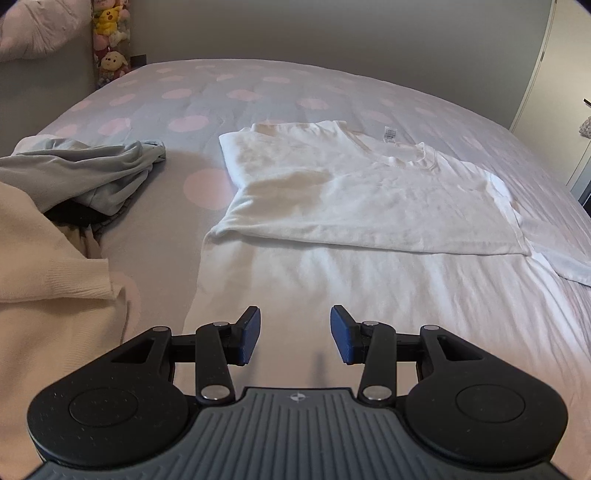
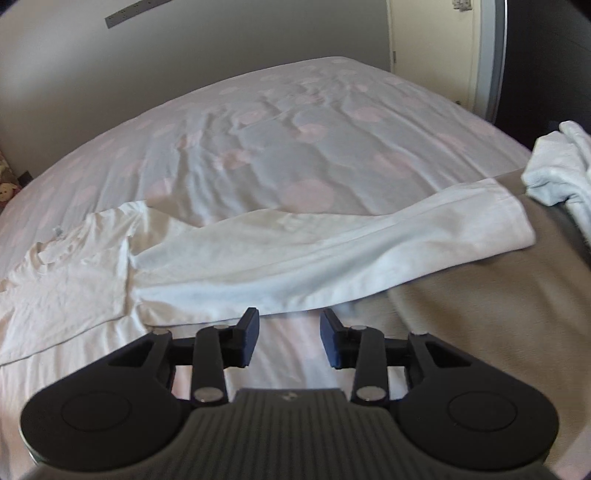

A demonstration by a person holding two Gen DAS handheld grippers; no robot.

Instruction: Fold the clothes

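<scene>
- left gripper [image 1: 295, 334] jaws apart, nothing between
- right gripper [image 2: 288, 338] jaws apart, empty
- white t-shirt [image 1: 369, 192] mid bed [image 1: 258, 92], half folded, one sleeve cut off at frame edge
- clothes pile [image 1: 74, 177] at bed's left edge, partly cropped

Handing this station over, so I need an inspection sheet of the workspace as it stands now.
Surface: bed with pink-dotted sheet, wrinkled.
Job's things: white T-shirt partly folded, lying flat.
Clutter: grey garment and cream knit heaped at left; white cloth at right.
Grippers: left gripper open, empty; right gripper open, empty, at the shirt's edge.
Cables: nothing seen.
Surroundings: plush toys in corner, grey wall.
</scene>
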